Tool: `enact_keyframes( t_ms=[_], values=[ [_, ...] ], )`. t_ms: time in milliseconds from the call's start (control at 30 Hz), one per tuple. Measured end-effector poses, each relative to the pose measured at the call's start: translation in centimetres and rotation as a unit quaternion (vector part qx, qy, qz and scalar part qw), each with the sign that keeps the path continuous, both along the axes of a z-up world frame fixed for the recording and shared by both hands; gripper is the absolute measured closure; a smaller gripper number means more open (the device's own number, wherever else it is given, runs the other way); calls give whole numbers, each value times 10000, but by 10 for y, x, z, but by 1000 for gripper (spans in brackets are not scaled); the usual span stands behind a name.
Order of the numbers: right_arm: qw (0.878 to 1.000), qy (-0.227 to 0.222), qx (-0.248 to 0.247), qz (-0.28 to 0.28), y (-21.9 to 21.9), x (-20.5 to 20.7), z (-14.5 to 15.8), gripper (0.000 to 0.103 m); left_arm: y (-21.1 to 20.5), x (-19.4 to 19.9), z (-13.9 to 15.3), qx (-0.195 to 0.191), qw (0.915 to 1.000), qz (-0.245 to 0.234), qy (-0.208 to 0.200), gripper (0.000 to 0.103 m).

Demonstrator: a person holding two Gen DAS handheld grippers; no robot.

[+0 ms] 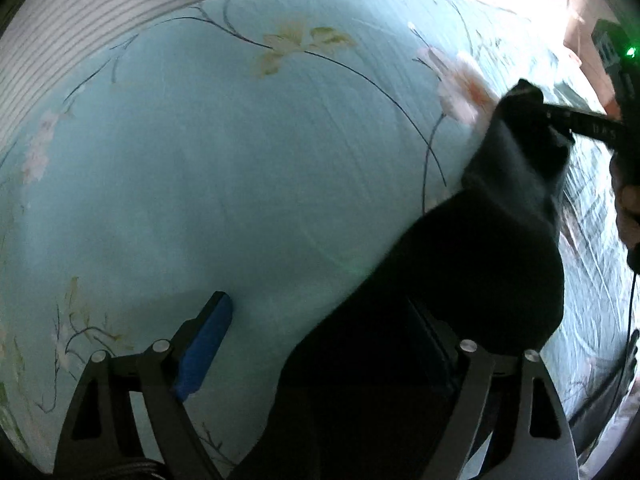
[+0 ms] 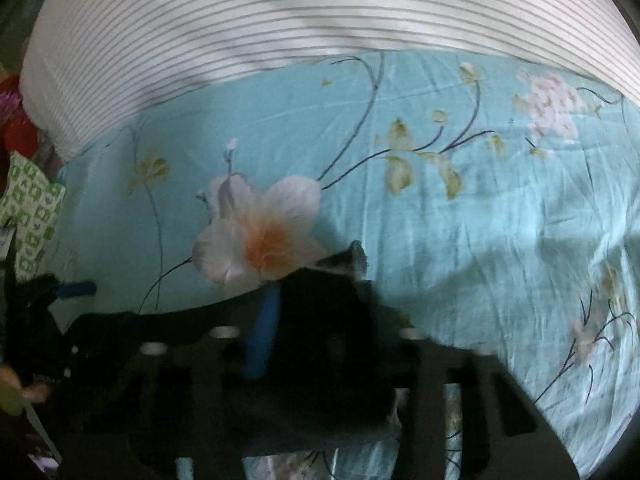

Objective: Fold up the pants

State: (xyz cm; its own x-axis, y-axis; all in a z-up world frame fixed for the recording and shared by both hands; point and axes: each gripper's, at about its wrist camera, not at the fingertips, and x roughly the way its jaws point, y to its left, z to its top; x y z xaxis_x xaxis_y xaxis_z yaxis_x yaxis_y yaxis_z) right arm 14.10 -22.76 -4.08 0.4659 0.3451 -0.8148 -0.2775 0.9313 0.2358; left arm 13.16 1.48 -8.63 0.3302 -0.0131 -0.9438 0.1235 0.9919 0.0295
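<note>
Black pants (image 1: 472, 264) are hanging lifted above the bed, bunched, running from about 5 o'clock in the left wrist view up toward 2 o'clock, where the right gripper (image 1: 556, 118) is pinching a corner of the cloth. In the right wrist view the same dark cloth (image 2: 320, 320) is sitting between nearly closed jaws, one blue pad (image 2: 262, 332) showing against it, a frayed pale edge poking up past the tips. Left gripper (image 1: 320, 344) is standing wide open; its blue pad (image 1: 206, 344) at 7 o'clock is bare, while the other finger is lying hidden under draped cloth, so it is gripping nothing. Risk, as I judge it: the pants are being carried by one small pinch near an edge, so the weight may be pulling the fabric out, or the garment may be landing twisted instead of flat. If the left jaws close now, they may be catching a random fold, or the sheet beneath, since the cloth is covering one finger. Frames are blurred, so the exact grip point is unclear. Surface: a pale blue floral bedsheet (image 2: 440, 220), lightly wrinkled, soft and likely to drag with the cloth. A striped white pillow or cover (image 2: 240, 20) is lying along 12 o'clock. Green-patterned fabric (image 2: 32, 208) and red items are sitting at 9 o'clock off the bed edge.
</note>
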Motion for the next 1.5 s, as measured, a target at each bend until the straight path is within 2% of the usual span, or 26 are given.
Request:
enact_keyframes(
  t_ms=[33, 67, 133, 200, 300, 333, 433, 467, 567, 633, 800, 967, 1000, 1067, 1100, 1133, 1200, 1267, 1367, 1400, 1433, 1467, 1500],
  values=[
    [10000, -66, 63, 10, -3, -5, 4, 86, 1, -2, 3, 8, 9999, -106, 44, 33],
    [9998, -126, 132, 23, -5, -8, 7, 89, -1, -4, 3, -78, 9998, -198, 19, 38],
    [9994, -217, 251, 35, -12, -13, 14, 90, -7, -7, 4, -251, 9991, -335, 49, 68],
    [9987, -324, 383, 33, -19, -23, 25, 91, -18, -8, 8, -326, 9987, -373, 69, 86],
    [9970, -525, 560, 28, -35, -40, 38, 92, -30, -22, 18, -350, 9989, -295, -85, 97],
    [9966, -554, 612, 33, -39, -46, 40, 92, -28, -45, 23, -506, 9982, -294, -121, 98],
    [9953, -681, 674, 99, -49, -75, 53, 92, -31, -70, 32, -783, 9962, -269, -278, 99],
    [9952, -695, 673, 116, -51, -82, 55, 92, -25, -69, 40, -833, 9958, -286, -248, 99],
    [9952, -673, 698, 142, -63, -115, 58, 93, -31, -105, 51, -849, 9950, -366, -380, 99],
    [9956, -629, 671, 148, -66, -137, 56, 93, -40, -131, 58, -1062, 9928, -401, -396, 100],
    [9965, -580, 589, 131, -77, -186, 51, 94, -65, -188, 54, -811, 9924, -688, -613, 100],
    [9971, -524, 539, 87, -85, -225, 45, 94, -60, -198, 70, -690, 9916, -822, -729, 98],
    [9971, -515, 557, 62, -86, -230, 44, 94, -62, -198, 77, -557, 9913, -854, -833, 90],
    [9969, -507, 601, 22, -87, -237, 42, 94, -51, -189, 89, -420, 9880, -1096, -1006, 66],
    [9967, -510, 624, 8, -87, -239, 42, 94, -52, -185, 92, -274, 9880, -1093, -1057, 41],
    [9967, -512, 633, 4, -87, -242, 41, 94, -51, -180, 95, -158, 9874, -1072, -1150, 33],
    [9965, -517, 652, -8, -87, -246, 41, 94, -51, -171, 100, -41, 9854, -1174, -1231, 34],
    [9962, -532, 692, -20, -88, -249, 41, 94, -54, -157, 97, 86, 9847, -1327, -1124, 34],
    [9958, -562, 726, -22, -89, -252, 43, 94, -58, -132, 77, 518, 9819, -1580, -912, 35],
    [9957, -568, 730, -26, -89, -254, 42, 94, -57, -124, 69, 494, 9826, -1635, -724, 45],
    [9956, -572, 743, -35, -90, -254, 42, 94, -57, -118, 63, 432, 9834, -1668, -568, 71],
    [9955, -580, 748, -62, -91, -256, 42, 94, -56, -113, 56, 382, 9841, -1690, -387, 86],
    [9954, -586, 757, -86, -92, -257, 42, 94, -55, -111, 52, 307, 9843, -1721, -248, 95]
  ],
)
